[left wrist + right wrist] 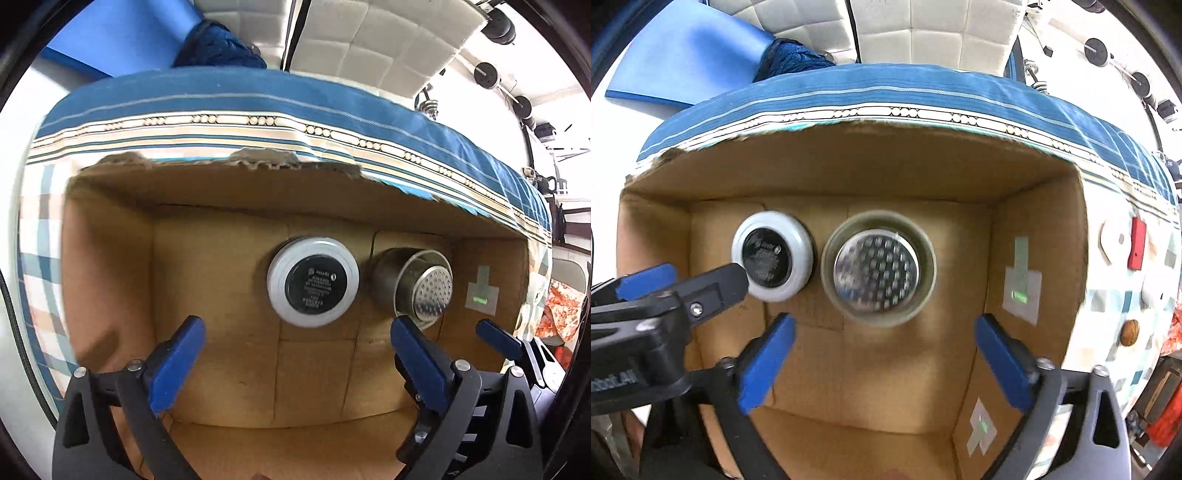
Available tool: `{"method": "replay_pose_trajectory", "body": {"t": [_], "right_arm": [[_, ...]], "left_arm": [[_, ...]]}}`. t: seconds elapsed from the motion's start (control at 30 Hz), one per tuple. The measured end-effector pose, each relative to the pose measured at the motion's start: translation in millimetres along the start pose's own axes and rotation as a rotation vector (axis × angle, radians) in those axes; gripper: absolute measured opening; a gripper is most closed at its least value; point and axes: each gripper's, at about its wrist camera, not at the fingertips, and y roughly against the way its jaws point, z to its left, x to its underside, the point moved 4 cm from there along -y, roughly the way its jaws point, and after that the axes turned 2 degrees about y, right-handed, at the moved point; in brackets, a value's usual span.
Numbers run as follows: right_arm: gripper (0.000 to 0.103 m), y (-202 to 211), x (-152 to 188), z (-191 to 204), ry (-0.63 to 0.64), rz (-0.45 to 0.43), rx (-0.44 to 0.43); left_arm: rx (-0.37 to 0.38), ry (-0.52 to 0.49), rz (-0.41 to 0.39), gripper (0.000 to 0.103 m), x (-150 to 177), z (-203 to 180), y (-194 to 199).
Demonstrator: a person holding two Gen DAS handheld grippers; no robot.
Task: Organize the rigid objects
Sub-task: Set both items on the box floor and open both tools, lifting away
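While both point down into the cardboard box [110, 258], left gripper [295, 332] & right gripper [884, 328] are spread wide, nothing held. White-rimmed jar [312, 281] & steel cup [878, 268] are seen side by side on box floor.

Bright, even light, blown-out white at top, strong fisheye bending, slight motion blur.

Left gripper [646, 291] body: partial white lettering "...obot.AI". Black jar lid [313, 282]: white print, illegible.

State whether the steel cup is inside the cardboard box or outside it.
Inside: the steel cup stands on the cardboard box floor, walls around it.
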Motion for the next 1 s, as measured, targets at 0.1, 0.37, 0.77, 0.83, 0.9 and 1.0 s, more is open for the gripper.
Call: {"method": "replay_pose_trajectory", "body": {"t": [0.1, 0.37, 0.77, 0.83, 0.9, 1.0], "right_arm": [[0.103, 7.9, 20.0, -4.4, -0.007, -0.015, 0.002], [0.103, 38.8, 51.5, 14.7, -0.02, -0.102, 0.002], [0.103, 120.3, 116.4, 19.2, 0.006, -0.244, 0.014], [0.103, 130.8, 127.1, 17.0, 0.008, -0.262, 0.023], [0.103, 138.5, 135.1, 15.9, 0.007, -0.273, 0.013], [0.103, 149.9, 146.3, 14.8, 0.005, -0.289, 0.012]], "left_arm": [[-0.004, 0.002, -0.018, 0.103, 7.7, 5.2, 5.3], [-0.057, -0.042, -0.135, 0.103, 51.0, 1.3, 42.5], [-0.088, -0.072, -0.292, 0.103, 111.2, -15.5, 91.7], [-0.084, -0.077, -0.306, 0.103, 117.7, -17.7, 99.6], [-0.078, -0.082, -0.317, 0.103, 126.5, -20.0, 106.9], [-0.075, -0.09, -0.329, 0.103, 136.4, -23.7, 115.5]]}}
